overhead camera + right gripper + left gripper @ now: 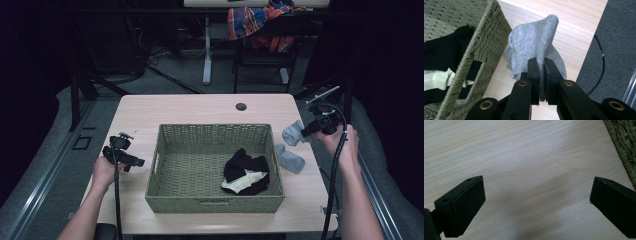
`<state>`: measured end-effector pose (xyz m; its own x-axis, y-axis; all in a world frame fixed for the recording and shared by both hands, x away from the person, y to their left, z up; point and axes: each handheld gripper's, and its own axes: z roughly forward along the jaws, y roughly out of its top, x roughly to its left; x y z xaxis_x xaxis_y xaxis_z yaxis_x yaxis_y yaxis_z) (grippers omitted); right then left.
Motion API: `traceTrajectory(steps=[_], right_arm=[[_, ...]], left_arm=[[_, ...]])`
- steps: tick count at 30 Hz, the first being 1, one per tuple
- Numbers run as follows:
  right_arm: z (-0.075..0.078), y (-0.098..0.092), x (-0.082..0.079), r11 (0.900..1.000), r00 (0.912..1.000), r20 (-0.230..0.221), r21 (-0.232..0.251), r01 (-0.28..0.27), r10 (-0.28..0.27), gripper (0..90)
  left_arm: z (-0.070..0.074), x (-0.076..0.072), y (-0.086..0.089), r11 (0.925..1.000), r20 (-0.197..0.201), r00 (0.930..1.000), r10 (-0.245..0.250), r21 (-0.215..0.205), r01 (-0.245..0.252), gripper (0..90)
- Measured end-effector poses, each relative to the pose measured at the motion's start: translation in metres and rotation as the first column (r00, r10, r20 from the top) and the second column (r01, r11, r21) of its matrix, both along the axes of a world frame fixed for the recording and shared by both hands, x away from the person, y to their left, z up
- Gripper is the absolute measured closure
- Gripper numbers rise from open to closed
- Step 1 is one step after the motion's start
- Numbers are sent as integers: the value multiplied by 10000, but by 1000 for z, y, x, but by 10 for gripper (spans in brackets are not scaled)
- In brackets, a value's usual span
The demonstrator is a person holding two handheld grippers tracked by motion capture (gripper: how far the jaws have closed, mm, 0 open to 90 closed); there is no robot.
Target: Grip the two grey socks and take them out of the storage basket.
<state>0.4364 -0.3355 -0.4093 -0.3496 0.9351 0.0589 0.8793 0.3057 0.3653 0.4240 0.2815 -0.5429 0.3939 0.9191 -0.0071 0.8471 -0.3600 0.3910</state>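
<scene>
A green woven basket (165, 170) sits mid-table with black and cream socks (245, 175) inside it, also seen as black and cream socks (441, 65) over the basket wall (481, 50). My right gripper (306, 132) is shut on a grey sock (292, 133) and holds it up just right of the basket; in the right gripper view the grey sock (534, 47) hangs pinched between the jaws of the right gripper (541, 72). Another grey sock (291, 159) lies on the table below it. My left gripper (136, 162) is open over bare wood left of the basket, with the left gripper (536, 195) holding nothing.
The wooden table (200, 107) has a cable hole (241, 106) at its far middle. A basket corner (624, 142) shows at the upper right of the left gripper view. Beyond the table stands a chair draped with a plaid cloth (255, 22). A black cable (599, 62) runs over grey floor.
</scene>
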Motion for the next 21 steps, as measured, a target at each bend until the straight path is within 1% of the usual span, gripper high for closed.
traceTrajectory(steps=[11, 12, 15, 16, 18, 19, 20, 21], right_arm=[[-24, 3, 9, 9998, 9990, -446, -182, -114, 106, 851], [-27, 4, 9, 9998, 9989, -474, -175, -54, 45, 851], [-37, 5, 12, 9997, 9974, -714, -224, -132, 116, 851], [-41, 6, 13, 9999, 9980, -625, -151, 28, -37, 851], [-46, 7, 15, 9994, 9955, -932, -314, -168, 138, 851], [-49, 8, 15, 9994, 9958, -918, -347, -80, 48, 851], [-52, 9, 16, 9993, 9949, -1007, -354, -110, 74, 851], [-57, 10, 16, 9996, 9956, -933, -289, 5, -32, 851]], left_arm=[[0, 0, 0, 10000, 13, 10000, -1, -1, 1, 1], [0, 0, 0, 10000, 11, 10000, -5, -1, 5, 2], [0, 0, 0, 10000, 18, 10000, -2, 0, 2, 1], [0, 0, 0, 10000, 7, 10000, -6, 6, 6, 1], [0, 0, 0, 10000, 18, 10000, -6, 10, 6, 1], [0, 0, 0, 10000, 21, 10000, -6, 13, 6, 1], [0, 0, 0, 10000, 18, 10000, 7, 7, -7, 1], [0, 0, 0, 10000, 15, 10000, 7, 6, -7, 2]])
